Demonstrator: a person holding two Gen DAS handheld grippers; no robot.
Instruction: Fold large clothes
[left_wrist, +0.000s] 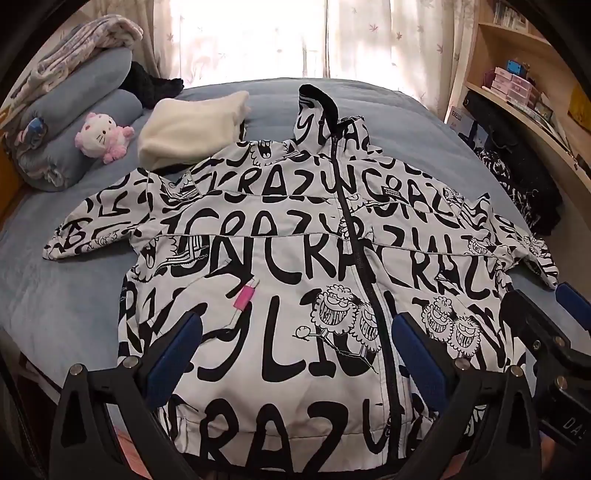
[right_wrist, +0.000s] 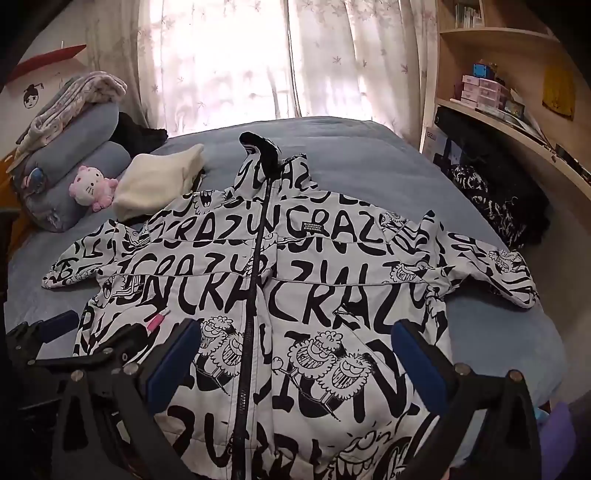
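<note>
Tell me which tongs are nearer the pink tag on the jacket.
Left. The left tongs hover just below the pink tag; the right tongs hang past the zipper, farther off.

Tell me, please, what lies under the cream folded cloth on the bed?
The cream cloth rests on the blue bedcover. Its near edge overlaps the shoulder of the printed jacket, with a dark strip beneath. What that strip is, and anything else under the cloth, stays covered.
</note>
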